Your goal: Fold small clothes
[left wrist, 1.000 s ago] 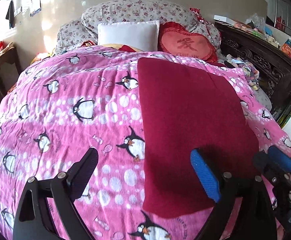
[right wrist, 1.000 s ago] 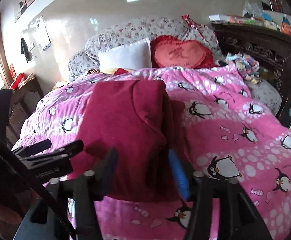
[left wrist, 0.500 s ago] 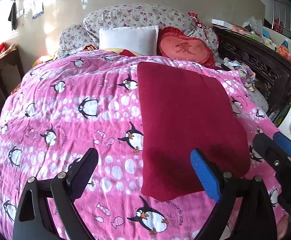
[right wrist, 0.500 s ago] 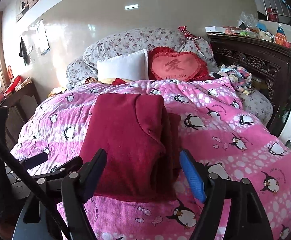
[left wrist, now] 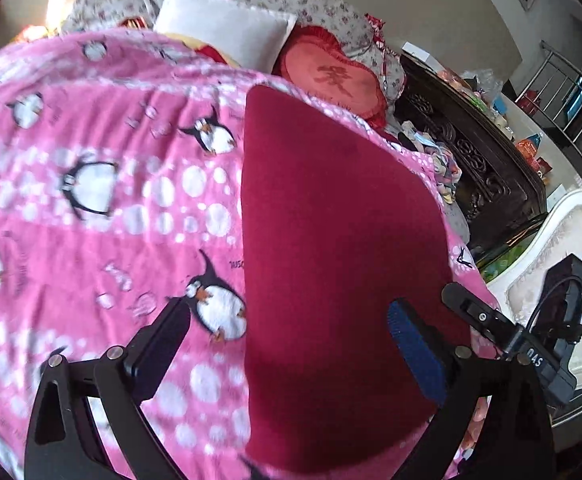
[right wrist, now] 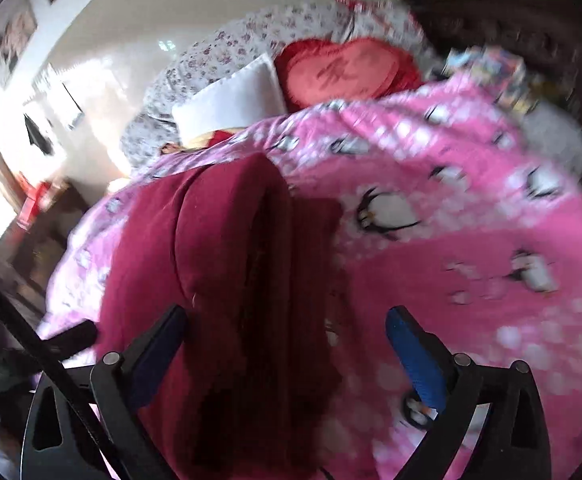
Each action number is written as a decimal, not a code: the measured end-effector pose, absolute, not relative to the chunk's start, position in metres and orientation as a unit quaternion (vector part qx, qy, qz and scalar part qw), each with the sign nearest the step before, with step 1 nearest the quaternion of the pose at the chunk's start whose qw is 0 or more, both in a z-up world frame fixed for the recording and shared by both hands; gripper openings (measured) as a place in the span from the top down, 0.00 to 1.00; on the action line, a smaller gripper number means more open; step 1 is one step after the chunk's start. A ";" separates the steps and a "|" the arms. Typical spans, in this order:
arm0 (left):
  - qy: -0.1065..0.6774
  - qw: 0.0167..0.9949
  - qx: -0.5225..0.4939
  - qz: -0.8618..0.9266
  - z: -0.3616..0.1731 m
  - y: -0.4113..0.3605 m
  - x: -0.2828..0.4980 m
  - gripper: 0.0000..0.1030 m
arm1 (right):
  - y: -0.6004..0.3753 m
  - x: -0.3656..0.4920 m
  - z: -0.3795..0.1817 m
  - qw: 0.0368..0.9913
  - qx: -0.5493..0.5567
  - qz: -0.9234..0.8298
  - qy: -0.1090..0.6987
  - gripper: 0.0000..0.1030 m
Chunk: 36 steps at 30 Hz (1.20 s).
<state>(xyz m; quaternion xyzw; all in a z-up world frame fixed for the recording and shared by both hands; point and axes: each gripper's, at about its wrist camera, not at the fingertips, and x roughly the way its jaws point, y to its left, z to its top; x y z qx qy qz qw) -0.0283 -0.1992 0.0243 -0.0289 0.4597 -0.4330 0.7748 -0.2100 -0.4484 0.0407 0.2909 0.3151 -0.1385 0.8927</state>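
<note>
- The dark red garment (left wrist: 331,264) lies partly folded on the pink penguin blanket (left wrist: 91,208) of the bed, filling the centre-right of the left wrist view and the lower centre-left of the right wrist view.
- The left hand-held gripper (left wrist: 291,344) is released; its jaws stand wide over the garment's near left edge at the bottom of the frame, gripping nothing.
- The right hand-held gripper (right wrist: 287,344) is likewise released. Its jaws have just been opening, and the garment's bulky right-hand folds sit in the gap between them, not pinched.
- Judged step: taking the near hem at both corners for the next fold, away toward the white pillow (left wrist: 227,28) at the top of the frame.
- To do it well, bring each gripper low enough to catch every layer at its corner; the right side looks thick and uneven, so a shallow bite may take only the top layer.
- Close both together and lift evenly, or the cloth may skew.
- Keep the blanket out of the jaws; it is soft and wrinkles just beside the hem.
</note>
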 end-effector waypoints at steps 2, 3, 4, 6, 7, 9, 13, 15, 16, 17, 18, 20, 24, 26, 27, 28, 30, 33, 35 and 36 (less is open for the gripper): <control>0.474 0.760 -0.036 -0.444 0.015 -0.209 -0.022 0.04 | -0.455 -0.203 0.034 0.890 0.308 -0.118 0.314 0.01; 0.481 0.751 -0.043 -0.451 0.010 -0.214 -0.019 0.03 | -0.458 -0.200 0.030 0.890 0.315 -0.111 0.310 0.00; 0.485 0.745 -0.052 -0.455 0.007 -0.217 -0.017 0.01 | -0.460 -0.196 0.027 0.890 0.318 -0.105 0.309 0.00; 0.489 0.738 -0.063 -0.461 0.003 -0.222 -0.016 0.01 | -0.462 -0.190 0.021 0.887 0.330 -0.090 0.311 0.02; 0.488 0.736 -0.061 -0.465 0.004 -0.225 -0.017 0.01 | -0.461 -0.188 0.020 0.886 0.338 -0.078 0.308 0.07; 0.487 0.732 -0.047 -0.474 0.005 -0.231 -0.022 0.09 | -0.455 -0.184 0.021 0.888 0.347 -0.052 0.299 0.31; 0.461 0.739 -0.022 -0.491 0.029 -0.224 -0.041 0.35 | -0.426 -0.189 0.052 0.913 0.265 -0.089 0.298 0.49; 0.459 0.732 -0.024 -0.502 0.047 -0.210 -0.050 0.38 | -0.413 -0.197 0.071 0.920 0.256 -0.085 0.285 0.50; 0.456 0.733 -0.024 -0.504 0.056 -0.202 -0.053 0.38 | -0.405 -0.201 0.081 0.921 0.252 -0.083 0.285 0.50; 0.450 0.736 -0.020 -0.506 0.065 -0.193 -0.059 0.38 | -0.395 -0.205 0.090 0.922 0.245 -0.084 0.287 0.50; 0.445 0.739 -0.014 -0.506 0.073 -0.184 -0.063 0.38 | -0.384 -0.211 0.099 0.926 0.238 -0.079 0.282 0.50; 0.435 0.750 -0.005 -0.499 0.089 -0.157 -0.076 0.38 | -0.365 -0.220 0.109 0.931 0.234 -0.066 0.271 0.50; 0.432 0.764 0.018 -0.479 0.096 -0.113 -0.092 0.38 | -0.318 -0.232 0.113 0.933 0.231 -0.040 0.274 0.50; 0.437 0.770 0.022 -0.464 0.087 -0.091 -0.098 0.37 | -0.298 -0.235 0.106 0.930 0.237 -0.026 0.280 0.50; 0.441 0.772 0.026 -0.457 0.080 -0.085 -0.098 0.37 | -0.290 -0.235 0.098 0.926 0.245 -0.020 0.286 0.49; 0.445 0.774 0.030 -0.450 0.071 -0.080 -0.097 0.37 | -0.285 -0.233 0.091 0.924 0.247 -0.018 0.292 0.49; 0.462 0.775 0.037 -0.429 0.047 -0.076 -0.092 0.37 | -0.275 -0.223 0.069 0.915 0.241 -0.028 0.321 0.44; 0.493 0.774 0.046 -0.395 0.011 -0.072 -0.082 0.29 | -0.276 -0.213 0.043 0.900 0.222 -0.067 0.368 0.44; 0.482 0.787 0.024 -0.383 0.012 -0.058 -0.080 0.19 | -0.281 -0.223 0.044 0.901 0.234 -0.066 0.360 0.41; 0.476 0.794 0.025 -0.378 0.015 -0.054 -0.081 0.19 | -0.283 -0.231 0.051 0.903 0.238 -0.079 0.350 0.41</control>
